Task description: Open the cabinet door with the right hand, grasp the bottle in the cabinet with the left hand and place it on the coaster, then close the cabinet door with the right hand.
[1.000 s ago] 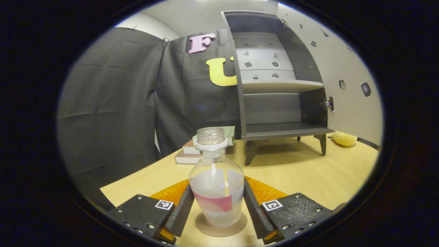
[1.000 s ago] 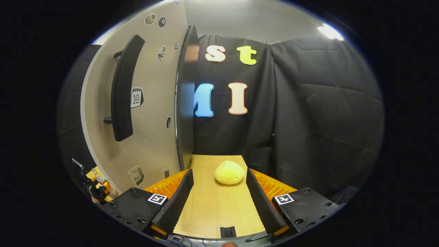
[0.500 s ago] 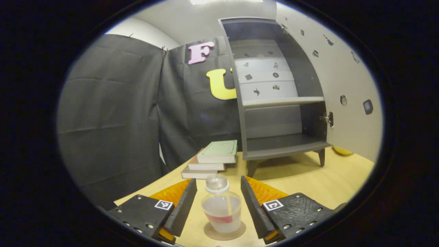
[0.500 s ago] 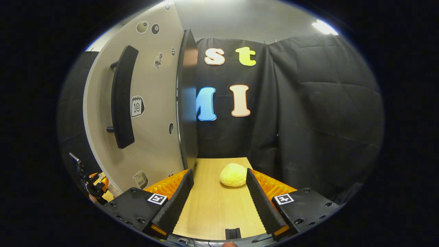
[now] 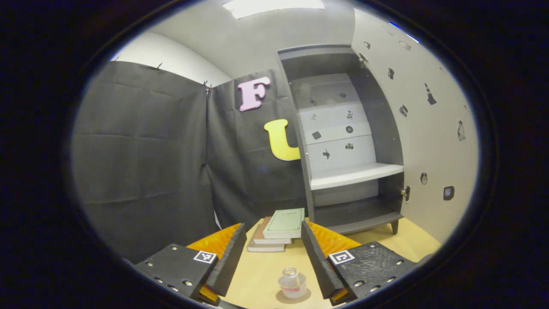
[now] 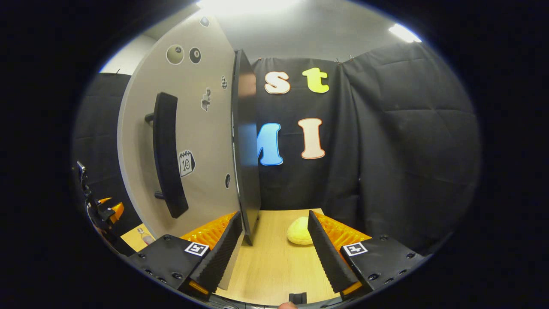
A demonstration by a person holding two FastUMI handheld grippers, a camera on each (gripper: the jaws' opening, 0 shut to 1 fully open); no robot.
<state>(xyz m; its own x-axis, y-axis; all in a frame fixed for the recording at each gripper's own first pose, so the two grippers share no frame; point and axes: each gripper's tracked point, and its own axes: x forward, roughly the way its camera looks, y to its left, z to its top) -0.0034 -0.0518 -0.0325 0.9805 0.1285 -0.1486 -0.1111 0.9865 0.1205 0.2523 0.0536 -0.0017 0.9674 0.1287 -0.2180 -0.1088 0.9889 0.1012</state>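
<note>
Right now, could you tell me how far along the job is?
Done: the bottle stands on the coaster, clear of the open left claw. In hand: the open right claw faces the open cabinet door. Left: closing it.

1 bottle [image 5: 292, 282], 1 coaster [image 5: 293, 296], approx. 3 books [image 5: 276, 231], 1 cabinet [image 5: 343, 141].

The left gripper view looks from above the table [image 5: 411, 244] toward the far open cabinet [image 5: 349, 180]; the right gripper view closely faces its door [image 6: 201, 141], which both share.
</note>
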